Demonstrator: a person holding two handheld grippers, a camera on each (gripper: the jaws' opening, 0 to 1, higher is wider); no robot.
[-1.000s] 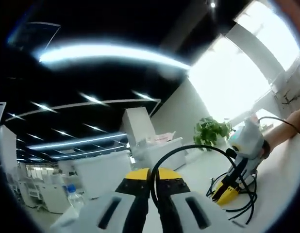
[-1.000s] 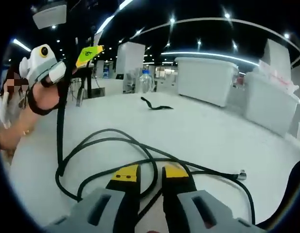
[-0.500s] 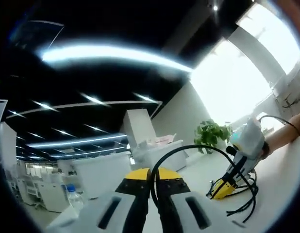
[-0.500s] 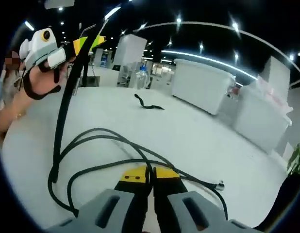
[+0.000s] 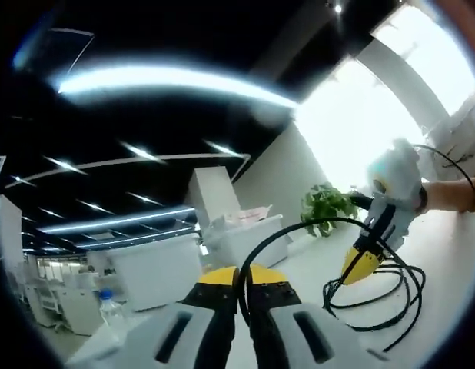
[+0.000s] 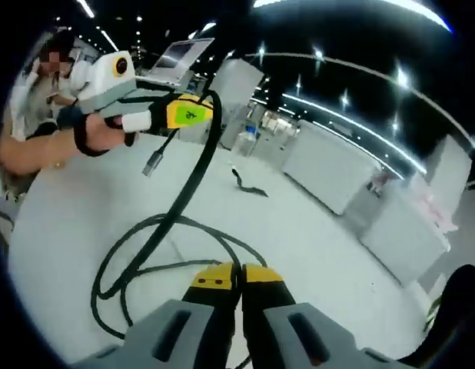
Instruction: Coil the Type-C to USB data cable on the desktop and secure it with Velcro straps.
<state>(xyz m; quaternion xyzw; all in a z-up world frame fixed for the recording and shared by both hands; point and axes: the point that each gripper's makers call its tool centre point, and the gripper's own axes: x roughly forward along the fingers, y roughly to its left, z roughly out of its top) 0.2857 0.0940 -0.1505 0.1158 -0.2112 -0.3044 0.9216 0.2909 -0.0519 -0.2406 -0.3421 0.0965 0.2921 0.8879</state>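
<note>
Jaws of both grippers clamp the black data cable: right gripper has now lifted its section, so loops gather mid-tabletop; left gripper holds the raised end; Velcro strap lies beyond.

The place reads as a large open-plan office or lab hall. A black ceiling carries long strip lights and small spotlights. A broad white counter curves through the room, with white cabinets and a white square pillar beyond it. A monitor stands at the far left, a potted plant by a bright window wall, and a water bottle on the counter.
</note>
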